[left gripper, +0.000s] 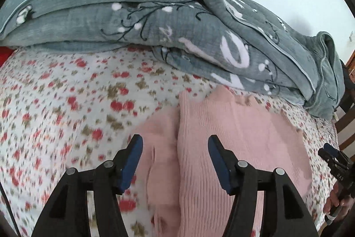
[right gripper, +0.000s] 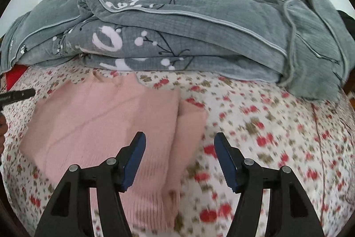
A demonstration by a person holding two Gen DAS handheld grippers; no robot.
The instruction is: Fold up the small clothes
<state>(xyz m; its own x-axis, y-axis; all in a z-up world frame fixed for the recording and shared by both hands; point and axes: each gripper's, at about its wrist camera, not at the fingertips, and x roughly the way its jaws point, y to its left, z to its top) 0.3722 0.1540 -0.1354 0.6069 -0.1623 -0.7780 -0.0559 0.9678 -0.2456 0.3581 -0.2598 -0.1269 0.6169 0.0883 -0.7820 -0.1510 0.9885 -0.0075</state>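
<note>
1. The left gripper (left gripper: 175, 161) is spread wide and holds nothing; it hovers above the left fold of the pink knitted garment (left gripper: 221, 137).
2. The right gripper (right gripper: 179, 158) is also spread, empty, over the garment's right edge.
3. The garment lies flat on the floral bedsheet (left gripper: 55, 103), near the grey blanket (left gripper: 111, 3).
4. I advise: pinch both near corners at the same level and lift together, so the fold stays straight.

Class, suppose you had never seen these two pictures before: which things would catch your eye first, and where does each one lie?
First, the pink knitted garment lying flat on the flowered bedsheet, straight ahead of the open left gripper and partly under the open right gripper. Behind it, a bulky grey quilt is piled across the far side of the bed.
</note>
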